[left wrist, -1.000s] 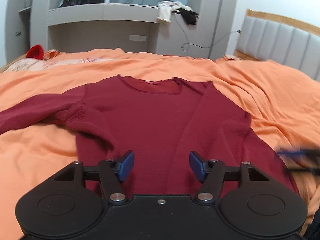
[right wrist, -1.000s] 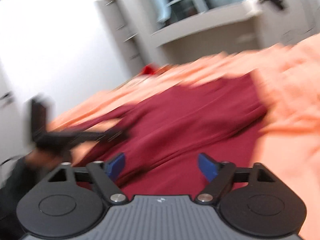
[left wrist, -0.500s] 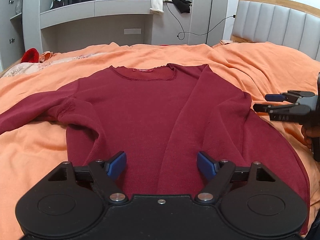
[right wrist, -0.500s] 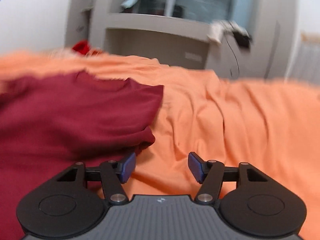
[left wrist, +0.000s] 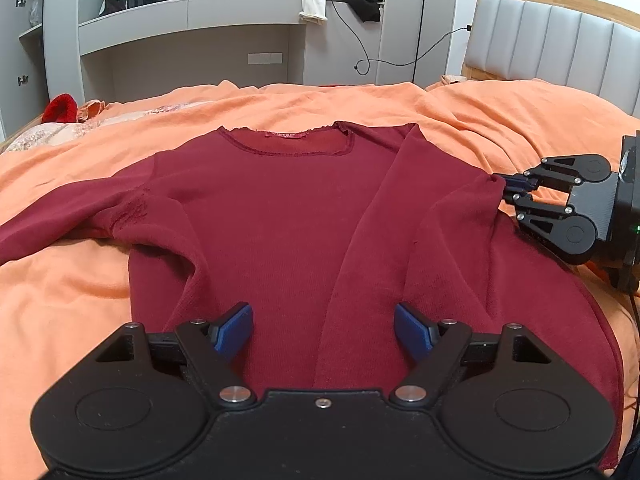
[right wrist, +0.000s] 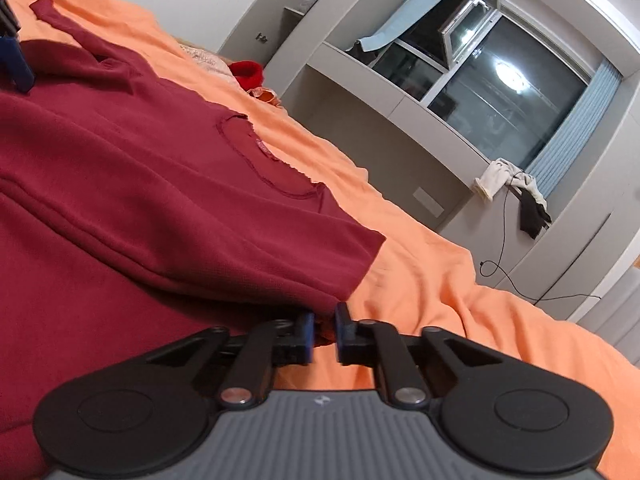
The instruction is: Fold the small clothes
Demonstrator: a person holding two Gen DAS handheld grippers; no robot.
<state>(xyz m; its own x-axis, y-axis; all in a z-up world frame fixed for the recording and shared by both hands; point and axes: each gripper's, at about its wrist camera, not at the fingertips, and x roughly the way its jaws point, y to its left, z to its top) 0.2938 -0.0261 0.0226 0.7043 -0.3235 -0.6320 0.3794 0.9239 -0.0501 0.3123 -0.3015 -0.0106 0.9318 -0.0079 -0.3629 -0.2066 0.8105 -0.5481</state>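
A dark red long-sleeved top [left wrist: 280, 216] lies face up on the orange bed, neckline away from me. Its right sleeve is folded over the body; its left sleeve stretches out to the left. My left gripper [left wrist: 323, 330] is open and empty, hovering over the top's lower middle. My right gripper [left wrist: 505, 190] comes in from the right and is shut on the top's right side edge. In the right wrist view the gripper [right wrist: 321, 334] pinches that edge of the top [right wrist: 132, 184], with red cloth between its blue pads.
The orange bedcover [left wrist: 480, 128] spreads around the top. A padded headboard [left wrist: 560, 44] is at the right. A grey wall unit [left wrist: 224, 28] with clothes hanging on it stands beyond the bed. A small red item [left wrist: 60, 107] lies at the far left.
My right gripper has moved in to the top's right edge, rolled sideways, and closed on the cloth. My left gripper has stayed open over the lower middle.
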